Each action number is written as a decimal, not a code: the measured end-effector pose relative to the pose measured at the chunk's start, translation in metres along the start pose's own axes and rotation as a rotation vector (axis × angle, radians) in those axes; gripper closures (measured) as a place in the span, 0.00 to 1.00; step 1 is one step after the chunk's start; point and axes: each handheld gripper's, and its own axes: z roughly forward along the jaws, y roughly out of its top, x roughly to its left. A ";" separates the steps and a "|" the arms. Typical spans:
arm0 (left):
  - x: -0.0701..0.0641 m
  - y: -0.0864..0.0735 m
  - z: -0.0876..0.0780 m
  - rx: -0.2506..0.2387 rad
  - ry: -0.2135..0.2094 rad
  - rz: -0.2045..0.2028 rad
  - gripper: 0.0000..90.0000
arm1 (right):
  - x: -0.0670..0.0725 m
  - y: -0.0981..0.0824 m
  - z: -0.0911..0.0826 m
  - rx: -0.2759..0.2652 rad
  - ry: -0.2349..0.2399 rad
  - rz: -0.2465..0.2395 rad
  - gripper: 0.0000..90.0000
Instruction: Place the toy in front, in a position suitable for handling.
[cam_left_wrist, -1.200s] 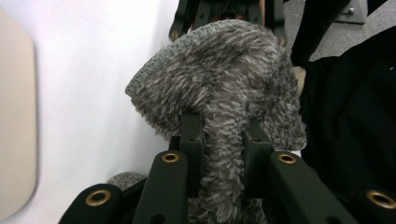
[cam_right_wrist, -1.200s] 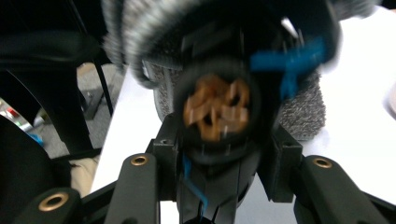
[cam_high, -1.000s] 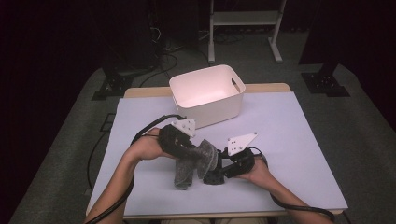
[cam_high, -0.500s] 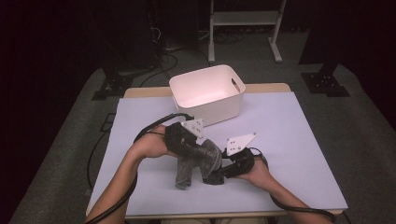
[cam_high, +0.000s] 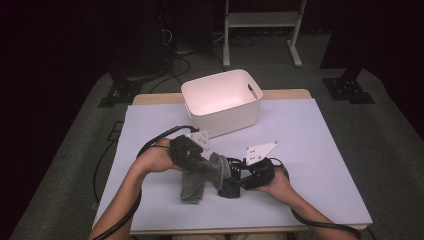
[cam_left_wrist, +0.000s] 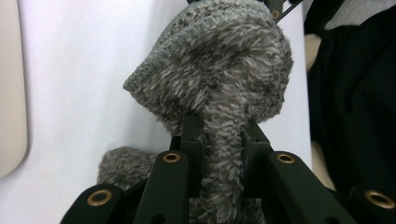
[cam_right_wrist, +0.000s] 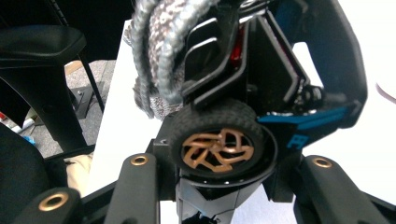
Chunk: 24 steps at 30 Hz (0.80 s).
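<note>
A fuzzy grey sock (cam_high: 202, 175) hangs from my left gripper (cam_high: 212, 165), its lower end resting on the table. The left gripper view has the jaws shut on a fold of the sock (cam_left_wrist: 219, 98), the hemmed cuff curling above them. My right gripper (cam_high: 231, 184) is shut on a black toy car (cam_high: 231, 187) just right of the sock. In the right gripper view a wheel with a bronze rim (cam_right_wrist: 217, 148) sits between the jaws, the car's black and blue body (cam_right_wrist: 299, 88) rises above, and the sock (cam_right_wrist: 156, 56) is draped against the car's upper left.
A white plastic bin (cam_high: 221, 100) stands at the back middle of the pale lavender table (cam_high: 320, 135). Cables trail from both grippers off the near edge. Dark floor, stands and a chair surround the table.
My left gripper has carried the sock rightward, up against the toy car. The right gripper with the car has hardly moved.
</note>
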 end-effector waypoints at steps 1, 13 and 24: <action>-0.001 0.000 -0.003 -0.012 0.000 -0.001 0.85 | 0.000 0.000 0.000 0.001 0.000 -0.006 0.62; -0.011 0.044 -0.017 -0.018 0.000 0.099 0.85 | 0.005 0.009 0.012 0.015 -0.003 -0.036 0.62; -0.005 0.057 0.002 0.005 -0.032 0.096 0.85 | -0.002 0.001 0.005 -0.016 0.016 0.022 0.61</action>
